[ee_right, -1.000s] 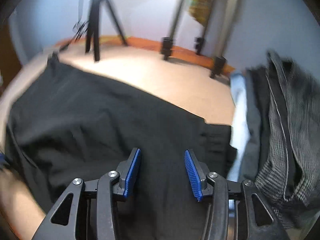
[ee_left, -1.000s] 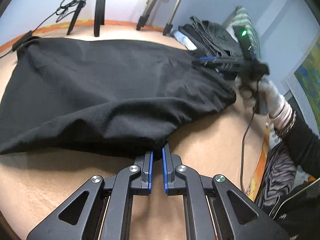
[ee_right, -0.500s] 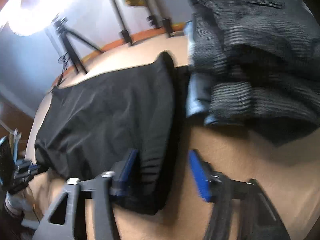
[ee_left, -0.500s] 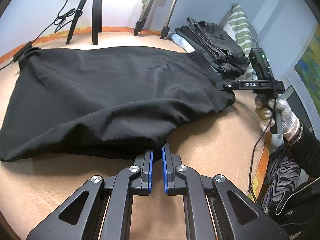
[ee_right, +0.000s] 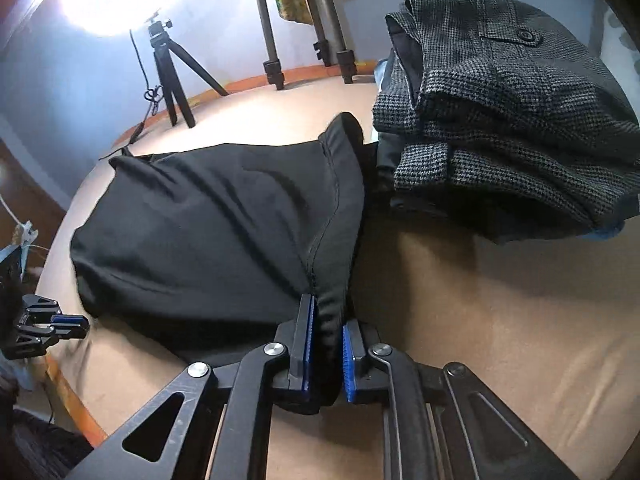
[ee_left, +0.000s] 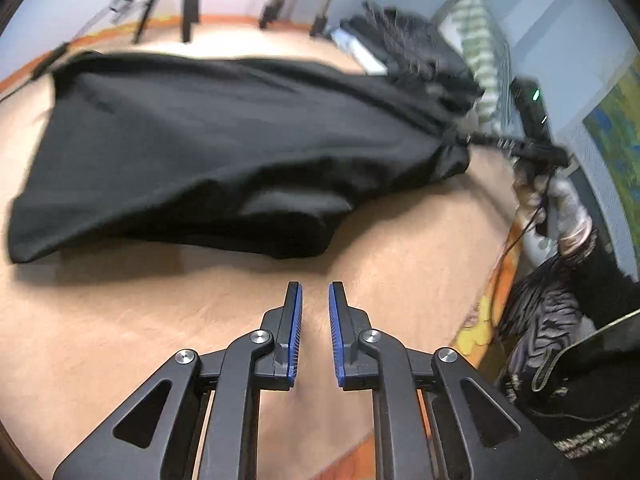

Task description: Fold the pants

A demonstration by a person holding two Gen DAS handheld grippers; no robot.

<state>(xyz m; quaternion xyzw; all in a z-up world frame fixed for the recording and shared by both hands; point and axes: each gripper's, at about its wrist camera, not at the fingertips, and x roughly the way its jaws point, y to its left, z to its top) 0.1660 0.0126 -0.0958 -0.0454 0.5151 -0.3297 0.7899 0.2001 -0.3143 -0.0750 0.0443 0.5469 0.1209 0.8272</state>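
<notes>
Left wrist view: the left hand-held gripper (ee_left: 314, 300) hovers over the tan worktop (ee_left: 120, 320), its jaws having just parted a little with nothing between them, released and clear of the black pants (ee_left: 224, 148) spread beyond. At the far right a gloved hand (ee_left: 560, 208) holds the right hand-held gripper (ee_left: 472, 140) at the pants' edge.

Right wrist view: the right hand-held gripper (ee_right: 326, 348), jaws just closed, is clenched on a fold of the pants (ee_right: 224, 232) beside a houndstooth garment pile (ee_right: 504, 120). No writing is readable
</notes>
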